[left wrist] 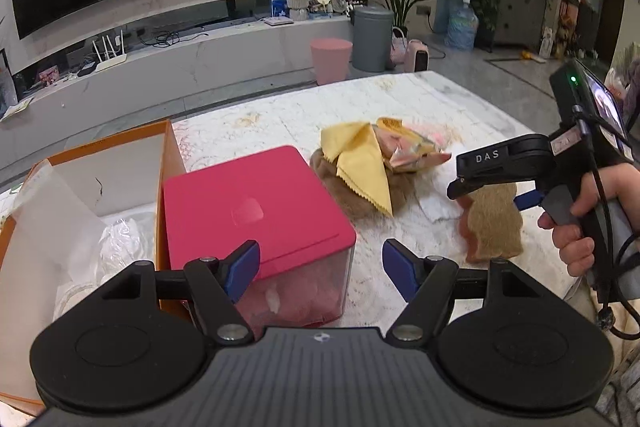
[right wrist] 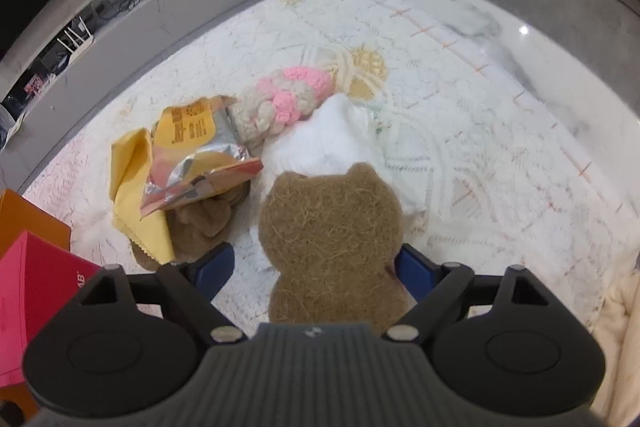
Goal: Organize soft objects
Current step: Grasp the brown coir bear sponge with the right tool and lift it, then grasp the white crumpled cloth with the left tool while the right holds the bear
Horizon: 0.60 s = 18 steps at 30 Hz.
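Left-wrist view first. Left gripper [left wrist: 320,263] hanging with jaws spread wide and nothing between them, aimed at the gap between the pink-lidded box [left wrist: 256,203] and the loose pile on the tablecloth [left wrist: 360,99]. Probably parked there to stay clear while the other hand works. Orange box [left wrist: 168,163] standing open just beside the pink one, likely the bin for sorted pieces. Further right, right gripper [left wrist: 488,195], carried by a hand [left wrist: 580,227], tipped down over the bear-shaped sponge [left wrist: 496,223].

Right-wrist view next. Sponge lying flat on the cloth, squarely between the two blue pads [right wrist: 212,267], head pointing away from the camera. Jaws released: a clear gap at the left pad, the right pad just beside the sponge's edge, no squeeze visible. Seemingly straddled that way for a pinch across the body. White cloth [right wrist: 332,139] touching the sponge's head; knitted pink-and-cream piece [right wrist: 280,99] beyond it; snack wrapper [right wrist: 200,163], yellow cloth [right wrist: 128,179] and brown plush [right wrist: 200,223] heaped nearby on the left.
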Available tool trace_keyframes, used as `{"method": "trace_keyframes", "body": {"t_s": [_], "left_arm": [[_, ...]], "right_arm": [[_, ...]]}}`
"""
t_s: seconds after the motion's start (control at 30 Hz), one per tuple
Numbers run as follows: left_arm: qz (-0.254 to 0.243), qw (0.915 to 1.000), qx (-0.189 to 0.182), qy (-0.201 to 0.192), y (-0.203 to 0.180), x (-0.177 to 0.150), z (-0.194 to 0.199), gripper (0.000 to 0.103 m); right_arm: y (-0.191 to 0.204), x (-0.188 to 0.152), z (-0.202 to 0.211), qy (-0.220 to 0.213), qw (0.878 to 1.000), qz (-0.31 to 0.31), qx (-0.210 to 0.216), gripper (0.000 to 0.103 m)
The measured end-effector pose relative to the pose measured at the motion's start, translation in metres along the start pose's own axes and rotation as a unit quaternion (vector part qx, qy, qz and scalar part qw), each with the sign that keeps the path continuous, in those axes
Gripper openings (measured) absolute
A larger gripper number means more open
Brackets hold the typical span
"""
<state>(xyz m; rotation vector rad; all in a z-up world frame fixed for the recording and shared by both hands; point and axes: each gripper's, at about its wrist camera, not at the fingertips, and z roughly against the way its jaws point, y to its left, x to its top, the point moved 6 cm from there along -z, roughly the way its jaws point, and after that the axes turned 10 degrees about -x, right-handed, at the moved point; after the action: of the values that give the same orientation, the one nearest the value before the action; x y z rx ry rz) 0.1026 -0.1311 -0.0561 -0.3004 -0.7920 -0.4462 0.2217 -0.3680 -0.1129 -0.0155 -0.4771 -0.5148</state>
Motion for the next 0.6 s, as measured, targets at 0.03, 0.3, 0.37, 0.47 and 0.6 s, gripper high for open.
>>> {"method": "trace_keyframes", "body": {"t_s": [0.03,0.3,0.37,0.47,0.6], "left_arm": [[-0.001,1.0000,0.000,0.002,0.001,0.000,-0.001,0.082],[-0.004,1.0000,-0.004,0.007,0.001,-0.005,0.002,0.082],[-0.008,0.9999,-0.001,0.006,-0.002,-0.007,0.003,0.082],[-0.010,0.9999,-0.006,0.004,-0.010,-0.008,0.003,0.082],[-0.040,0.9990,-0.014,-0.011,-0.027,-0.009,0.006,0.082]], "right_arm": [[0.001,0.000,-0.003,0.003,1.000,0.005,-0.002,0.090],[-0.020,-0.003,-0.022,0.044,0.998,-0.033,-0.016,0.071],[-0.027,-0.002,-0.015,0.052,0.995,-0.077,0.026,0.070],[-0.039,0.003,0.009,0.035,0.991,-0.112,0.063,0.070],[-0.057,0.019,0.049,-0.035,0.992,-0.115,0.050,0.070]]}}
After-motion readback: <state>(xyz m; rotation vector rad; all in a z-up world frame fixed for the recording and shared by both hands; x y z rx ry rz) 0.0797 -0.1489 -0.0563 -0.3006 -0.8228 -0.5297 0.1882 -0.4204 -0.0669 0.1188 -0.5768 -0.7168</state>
